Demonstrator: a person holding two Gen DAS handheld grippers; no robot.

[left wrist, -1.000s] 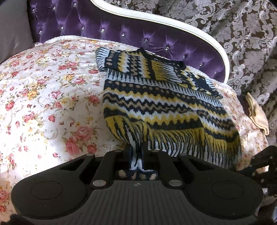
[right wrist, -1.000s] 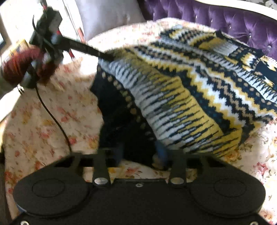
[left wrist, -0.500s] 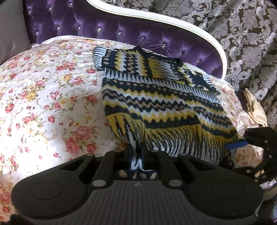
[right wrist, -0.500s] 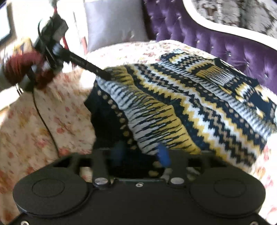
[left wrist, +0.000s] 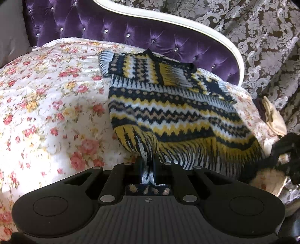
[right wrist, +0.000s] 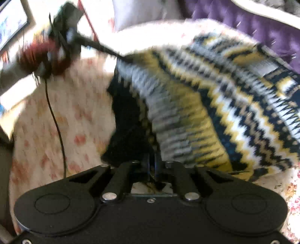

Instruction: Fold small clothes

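We hold the left gripper (left wrist: 147,165) low at the near edge of the bed, pointing toward the 12 o'clock side, and its 2 fingers are clamped tight on a pinch of the sweater's (left wrist: 168,112) hem; a strip of white and navy knit runs down between them and bunches behind at 6 o'clock. From the right wrist view, we see the same gripper (right wrist: 120,55) coming in from 10 o'clock as a thin black arm, its tip buried in the knit's upper corner.

The right gripper (right wrist: 152,165) points the same general way, and its 2 fingers sit pressed close together with the dark edge of the sweater (right wrist: 206,105) caught between them, though motion blur softens the detail. In the left wrist view, only part of the right gripper (left wrist: 285,152) shows at 3 o'clock, against the hem's far corner.

The sweater, banded in yellow, navy, white and tan zigzags, lies spread on the floral bedspread (left wrist: 46,105), neckline toward 12 o'clock near the purple tufted headboard (left wrist: 131,35), hem lifted toward us and stretched between both grippers. A beige cloth (left wrist: 273,120) lies at 3 o'clock by the bed's edge, beside the patterned curtain (left wrist: 262,37). A grey pillow (right wrist: 138,13) rests at 12 o'clock in the right wrist view.
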